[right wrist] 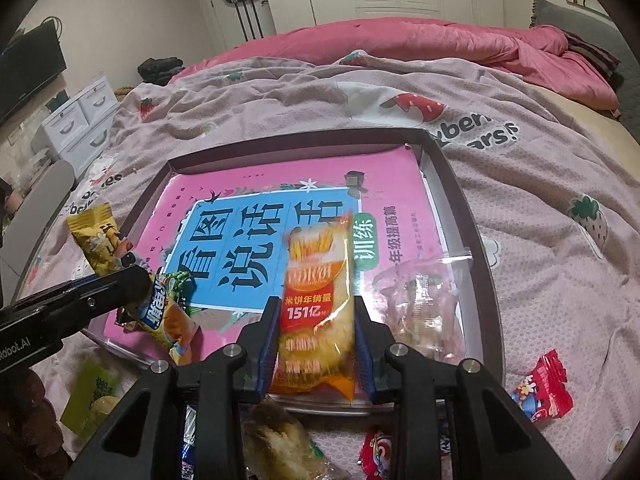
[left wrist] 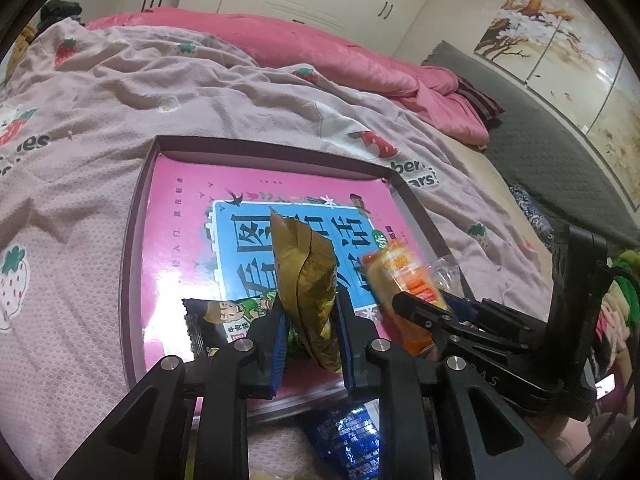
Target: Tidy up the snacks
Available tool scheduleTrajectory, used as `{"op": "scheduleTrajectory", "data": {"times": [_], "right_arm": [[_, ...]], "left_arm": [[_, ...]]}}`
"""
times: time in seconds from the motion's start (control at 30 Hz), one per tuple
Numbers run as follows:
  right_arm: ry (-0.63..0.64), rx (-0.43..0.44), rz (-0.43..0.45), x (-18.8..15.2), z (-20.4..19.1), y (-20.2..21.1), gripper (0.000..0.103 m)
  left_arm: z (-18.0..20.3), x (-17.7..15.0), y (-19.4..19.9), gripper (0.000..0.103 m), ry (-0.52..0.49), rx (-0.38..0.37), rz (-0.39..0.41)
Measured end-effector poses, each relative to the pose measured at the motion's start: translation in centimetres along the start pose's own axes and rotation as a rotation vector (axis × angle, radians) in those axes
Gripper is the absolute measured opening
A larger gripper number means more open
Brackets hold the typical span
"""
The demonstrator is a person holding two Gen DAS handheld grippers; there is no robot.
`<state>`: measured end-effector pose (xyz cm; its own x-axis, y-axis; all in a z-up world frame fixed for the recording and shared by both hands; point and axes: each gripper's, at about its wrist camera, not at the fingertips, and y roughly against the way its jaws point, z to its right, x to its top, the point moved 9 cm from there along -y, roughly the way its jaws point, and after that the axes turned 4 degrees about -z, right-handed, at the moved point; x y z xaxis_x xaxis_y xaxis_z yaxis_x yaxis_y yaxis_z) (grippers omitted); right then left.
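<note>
The left gripper (left wrist: 310,320) pinches a gold snack packet (left wrist: 306,276) edge-on, its top pointing to twelve o'clock above the shallow tray (left wrist: 132,240). The right gripper (right wrist: 316,344) clamps an orange-and-yellow rice cracker packet (right wrist: 318,292) over the tray's pink book (right wrist: 224,196). A clear bag (right wrist: 424,304) lies at three o'clock from it; a red sweet wrapper (right wrist: 544,388) lies at four o'clock on the strawberry bedspread (right wrist: 540,208).
</note>
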<state>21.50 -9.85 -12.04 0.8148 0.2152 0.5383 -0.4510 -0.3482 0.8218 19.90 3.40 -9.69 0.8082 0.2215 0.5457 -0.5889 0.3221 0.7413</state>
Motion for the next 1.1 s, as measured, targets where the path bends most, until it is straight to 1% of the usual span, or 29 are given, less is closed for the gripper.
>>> {"op": "scheduleTrajectory", "data": {"times": [0.07,0.17,0.23,0.3,0.37,0.43,0.6,0.8,0.93,1.1], "right_arm": [[0.000,-0.002,0.001,-0.1,0.0,0.1,0.034],[0.001,-0.008,0.005,-0.1,0.1,0.3,0.034],[0.001,-0.010,0.009,-0.1,0.2,0.5,0.034],[0.000,-0.009,0.014,-0.1,0.2,0.7,0.034],[-0.004,-0.008,0.016,-0.2,0.3,0.9,0.034],[-0.005,-0.007,0.021,-0.1,0.3,1.1,0.034],[-0.008,-0.001,0.033,-0.1,0.3,1.8,0.034],[-0.007,0.006,0.047,0.0,0.1,2.5,0.034],[-0.006,0.009,0.055,0.1,0.0,2.8,0.034],[-0.010,0.011,0.070,0.3,0.0,3.6,0.034]], "left_arm": [[0.0,0.0,0.0,0.025,0.003,0.002,-0.002],[-0.2,0.1,0.0,0.033,0.005,0.007,-0.002],[-0.3,0.1,0.1,0.040,0.009,0.008,-0.002],[-0.5,0.2,0.1,0.045,0.011,0.018,0.000],[-0.7,0.2,0.2,0.047,0.013,0.025,0.001],[-0.9,0.2,0.2,0.053,0.015,0.035,0.002],[-1.8,0.3,0.4,0.057,0.026,0.065,0.005],[-3.0,0.6,1.0,0.057,0.037,0.101,0.011],[-3.8,0.8,1.5,0.057,0.059,0.104,0.020],[-3.9,1.1,2.3,0.057,0.062,0.103,0.034]]}}
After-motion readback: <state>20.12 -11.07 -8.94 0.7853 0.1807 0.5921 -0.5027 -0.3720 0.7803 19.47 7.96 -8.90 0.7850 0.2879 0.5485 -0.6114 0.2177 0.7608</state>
